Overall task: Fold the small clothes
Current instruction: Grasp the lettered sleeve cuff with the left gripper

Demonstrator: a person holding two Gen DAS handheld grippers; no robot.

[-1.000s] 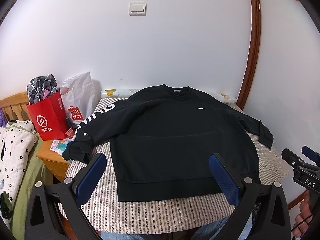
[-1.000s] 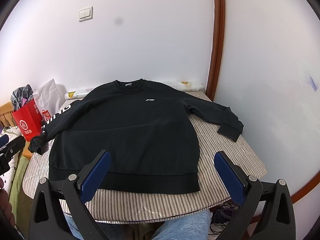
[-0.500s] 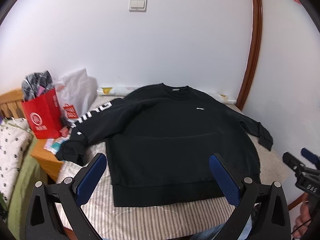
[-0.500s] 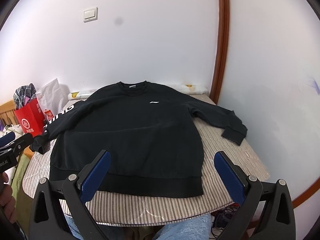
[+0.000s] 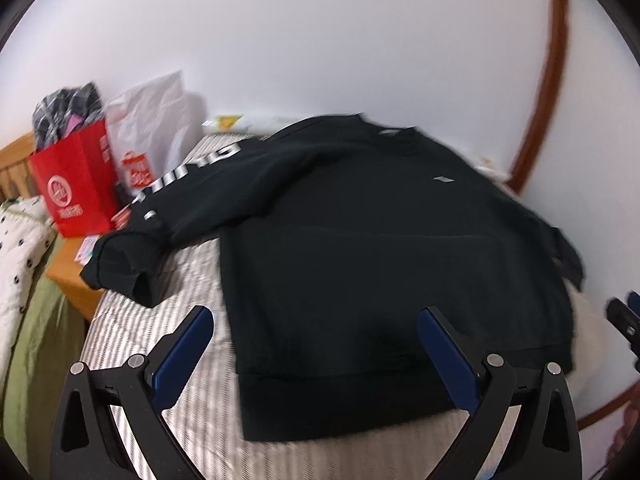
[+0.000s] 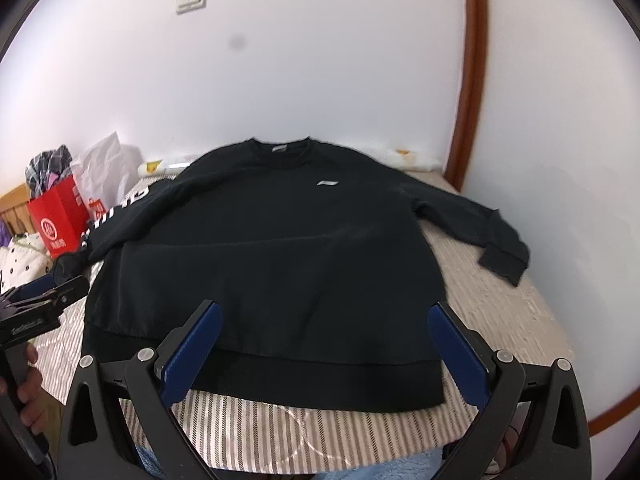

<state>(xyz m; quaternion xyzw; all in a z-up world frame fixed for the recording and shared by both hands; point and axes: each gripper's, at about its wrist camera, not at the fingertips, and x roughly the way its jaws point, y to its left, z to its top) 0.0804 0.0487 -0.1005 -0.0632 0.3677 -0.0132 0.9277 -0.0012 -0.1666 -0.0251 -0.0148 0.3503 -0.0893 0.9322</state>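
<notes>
The black sweatshirt (image 6: 272, 264) lies flat and face up across the striped table (image 6: 520, 320), both sleeves spread, nothing folded yet. Its lettered sleeve (image 5: 180, 208) hangs its cuff over the table's edge near the red bag (image 5: 76, 184), so a careless tug there could drag the whole body askew. The left gripper (image 5: 316, 344) and right gripper (image 6: 324, 340) hover above the hem, jaws wide apart, empty; a shallow pinch might catch only one layer

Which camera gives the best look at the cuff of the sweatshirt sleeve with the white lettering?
The left wrist view: the lettered sleeve's cuff lies unobstructed, though slightly blurred, on the striped cover. In the right wrist view that cuff is small, at the edge, partly behind the left gripper.
</notes>
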